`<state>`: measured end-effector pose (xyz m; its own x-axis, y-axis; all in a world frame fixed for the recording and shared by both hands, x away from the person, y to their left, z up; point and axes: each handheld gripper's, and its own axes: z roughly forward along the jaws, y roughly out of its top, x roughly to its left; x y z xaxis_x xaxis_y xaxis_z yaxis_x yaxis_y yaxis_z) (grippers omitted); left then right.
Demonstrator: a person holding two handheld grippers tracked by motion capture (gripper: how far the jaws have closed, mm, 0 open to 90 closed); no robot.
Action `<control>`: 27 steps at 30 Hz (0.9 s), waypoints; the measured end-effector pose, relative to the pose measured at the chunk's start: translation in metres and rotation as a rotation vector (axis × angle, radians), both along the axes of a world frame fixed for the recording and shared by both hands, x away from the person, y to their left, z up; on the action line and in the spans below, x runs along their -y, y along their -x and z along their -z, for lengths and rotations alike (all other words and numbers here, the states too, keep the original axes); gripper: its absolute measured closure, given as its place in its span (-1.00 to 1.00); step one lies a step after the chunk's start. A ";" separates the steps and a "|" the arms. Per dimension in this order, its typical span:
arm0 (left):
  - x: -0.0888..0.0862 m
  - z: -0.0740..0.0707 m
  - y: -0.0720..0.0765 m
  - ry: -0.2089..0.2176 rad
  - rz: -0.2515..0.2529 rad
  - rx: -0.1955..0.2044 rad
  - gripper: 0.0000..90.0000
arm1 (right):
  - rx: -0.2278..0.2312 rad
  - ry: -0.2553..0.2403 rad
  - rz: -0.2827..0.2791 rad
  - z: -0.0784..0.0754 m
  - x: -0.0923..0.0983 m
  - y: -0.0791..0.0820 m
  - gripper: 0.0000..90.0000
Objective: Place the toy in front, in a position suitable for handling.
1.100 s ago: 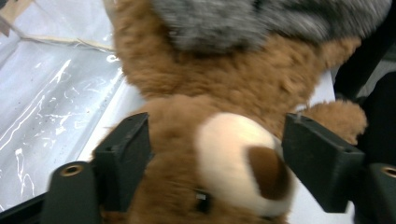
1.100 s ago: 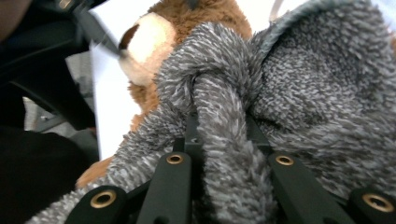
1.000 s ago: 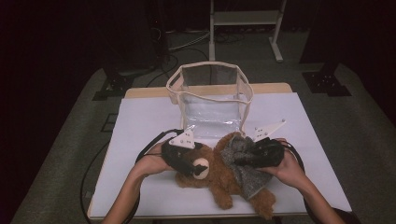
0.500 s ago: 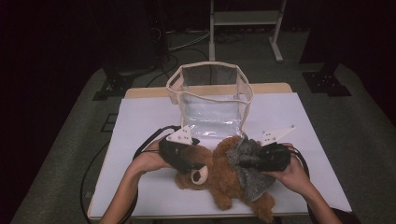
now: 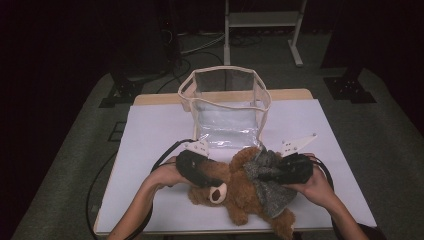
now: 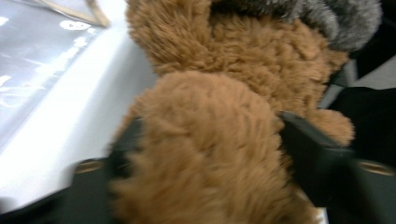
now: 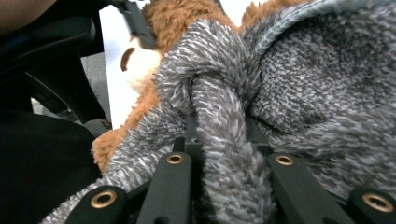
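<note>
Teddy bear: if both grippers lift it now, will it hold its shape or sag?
The bear probably sags: its plush bulges between the left gripper jaws. The grey garment bunches in the right gripper, so it may stretch or slide.

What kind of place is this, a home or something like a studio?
Probably a recording studio or lab, not a home. The table has a plain white cover and stands on grey carpet among dark surroundings. Cables run across the floor behind it, near a metal stand, and a person works with handheld grippers.
</note>
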<state>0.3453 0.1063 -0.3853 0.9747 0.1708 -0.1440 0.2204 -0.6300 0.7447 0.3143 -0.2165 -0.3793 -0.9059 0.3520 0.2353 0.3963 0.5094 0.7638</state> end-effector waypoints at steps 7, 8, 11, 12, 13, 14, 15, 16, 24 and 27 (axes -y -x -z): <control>-0.005 -0.009 -0.005 -0.020 -0.001 0.038 0.21 | -0.009 0.012 0.013 -0.010 0.002 -0.011 0.70; -0.006 -0.010 -0.004 -0.025 0.006 0.040 0.18 | -0.009 0.017 0.011 -0.011 0.002 -0.012 0.70; -0.014 -0.012 -0.005 -0.005 0.017 0.047 0.02 | -0.014 0.019 -0.004 -0.011 -0.001 -0.013 0.70; -0.017 -0.012 -0.005 0.003 0.010 0.044 -0.08 | -0.013 0.023 -0.011 -0.010 -0.003 -0.012 0.70; -0.020 -0.013 -0.006 0.009 0.008 0.046 -0.15 | -0.011 0.027 -0.014 -0.009 -0.003 -0.010 0.70; -0.022 -0.013 -0.006 0.018 0.007 0.044 -0.26 | -0.008 0.034 -0.012 -0.007 -0.004 -0.008 0.71; -0.024 -0.013 -0.006 0.014 -0.006 0.045 -0.42 | -0.005 0.035 -0.010 -0.006 -0.003 -0.007 0.71; -0.026 -0.012 -0.006 0.005 -0.019 0.040 -0.58 | -0.004 0.034 -0.009 -0.005 -0.002 -0.005 0.71; -0.038 -0.003 -0.008 0.034 -0.001 -0.036 -0.90 | -0.011 0.005 -0.019 0.003 0.005 0.011 0.72; -0.047 -0.005 -0.011 0.048 -0.016 -0.031 -0.91 | -0.002 0.017 -0.010 0.002 0.007 0.013 0.72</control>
